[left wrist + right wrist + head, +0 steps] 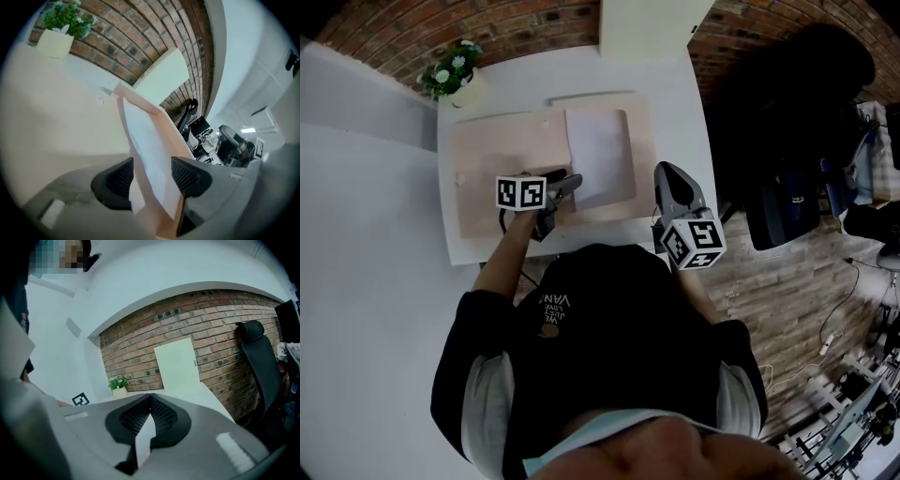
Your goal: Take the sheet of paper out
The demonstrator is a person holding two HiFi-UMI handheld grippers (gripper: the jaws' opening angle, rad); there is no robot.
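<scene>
One white desk (684,103) carries a pale folder (502,155) lying flat, with the sheet of paper (600,150) on its right half, toward the desk's right edge. My left tongs (152,176) stand released, the sheet's near edge loose between them. My right tongs (150,401) are clenched beside the folder. The sheet looks light, limp and slippery, so I'd pinch that near edge gently.
</scene>
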